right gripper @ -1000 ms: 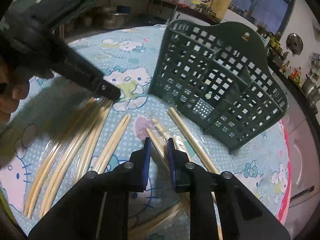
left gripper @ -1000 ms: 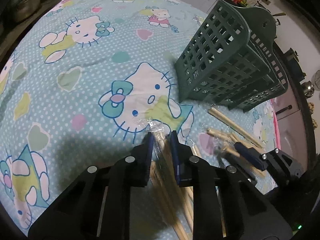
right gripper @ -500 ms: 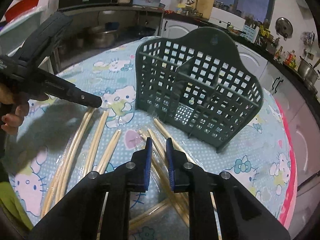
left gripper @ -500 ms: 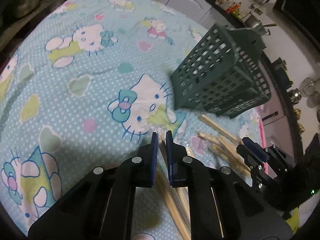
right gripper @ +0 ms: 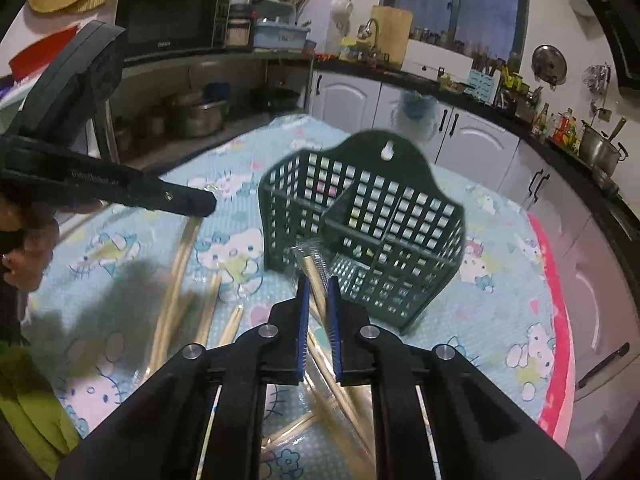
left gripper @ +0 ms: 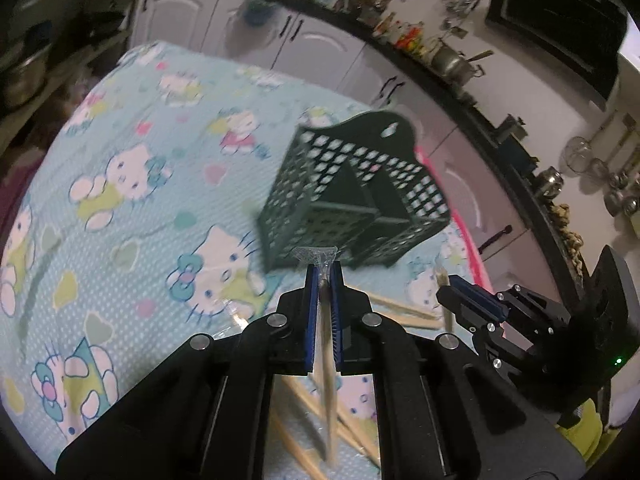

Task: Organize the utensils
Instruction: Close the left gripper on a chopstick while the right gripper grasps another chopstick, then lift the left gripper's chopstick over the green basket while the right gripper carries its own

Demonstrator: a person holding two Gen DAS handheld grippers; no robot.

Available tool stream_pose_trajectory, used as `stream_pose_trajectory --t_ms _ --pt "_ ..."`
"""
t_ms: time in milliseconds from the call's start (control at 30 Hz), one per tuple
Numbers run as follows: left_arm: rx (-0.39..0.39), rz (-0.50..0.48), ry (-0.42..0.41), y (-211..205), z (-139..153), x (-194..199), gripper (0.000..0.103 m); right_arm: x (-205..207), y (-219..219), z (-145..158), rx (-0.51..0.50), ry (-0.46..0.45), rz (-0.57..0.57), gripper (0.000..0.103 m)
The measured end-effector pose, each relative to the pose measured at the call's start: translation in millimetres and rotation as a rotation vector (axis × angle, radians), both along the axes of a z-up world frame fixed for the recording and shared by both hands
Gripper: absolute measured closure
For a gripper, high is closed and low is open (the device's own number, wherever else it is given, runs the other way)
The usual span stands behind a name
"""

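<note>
My left gripper point(left gripper: 324, 269) is shut on a plastic-wrapped pair of wooden chopsticks point(left gripper: 329, 360), which hangs lifted off the cloth. In the right wrist view the left gripper point(right gripper: 206, 204) reaches in from the left with those chopsticks point(right gripper: 182, 256) trailing below it. My right gripper point(right gripper: 318, 285) holds a second wrapped pair point(right gripper: 310, 266), its jaws still closing on it; the wrapper end pokes out ahead of the pads. From the left wrist view the right gripper point(left gripper: 448, 294) sits at the right. A dark green lattice utensil basket point(left gripper: 352, 200) point(right gripper: 360, 232) stands upright just beyond both grippers.
Several more wrapped chopsticks point(right gripper: 208, 312) point(left gripper: 400, 312) lie loose on the Hello Kitty tablecloth point(left gripper: 140, 200) point(right gripper: 500, 280) below the grippers. A person's hand point(right gripper: 28, 248) grips the left tool. Kitchen cabinets and a counter with pots run behind the table.
Both grippers have risen from the cloth, each lifting a wrapped chopstick pair with it, and their jaws have narrowed. The basket now appears lower and closer ahead.
</note>
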State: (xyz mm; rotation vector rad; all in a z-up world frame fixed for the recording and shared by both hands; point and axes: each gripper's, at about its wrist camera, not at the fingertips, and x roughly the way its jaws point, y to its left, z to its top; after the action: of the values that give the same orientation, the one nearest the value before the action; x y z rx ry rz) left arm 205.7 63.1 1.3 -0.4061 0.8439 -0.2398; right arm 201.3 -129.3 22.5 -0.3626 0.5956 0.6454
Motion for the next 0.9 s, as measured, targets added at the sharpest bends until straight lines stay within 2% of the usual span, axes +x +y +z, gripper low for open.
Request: stream_pose_trajectory --t_ms 533,900 --pt "0.005 -0.077 -0.132 -37 56 11 0.1 -13 -25 61 0.127 -0.094 -0.035 0.098" --pt "0.047 -0.067 -0.288 -53 114 19 0.1 -14 -38 115 0.243 -0.178 -0.045 0.098"
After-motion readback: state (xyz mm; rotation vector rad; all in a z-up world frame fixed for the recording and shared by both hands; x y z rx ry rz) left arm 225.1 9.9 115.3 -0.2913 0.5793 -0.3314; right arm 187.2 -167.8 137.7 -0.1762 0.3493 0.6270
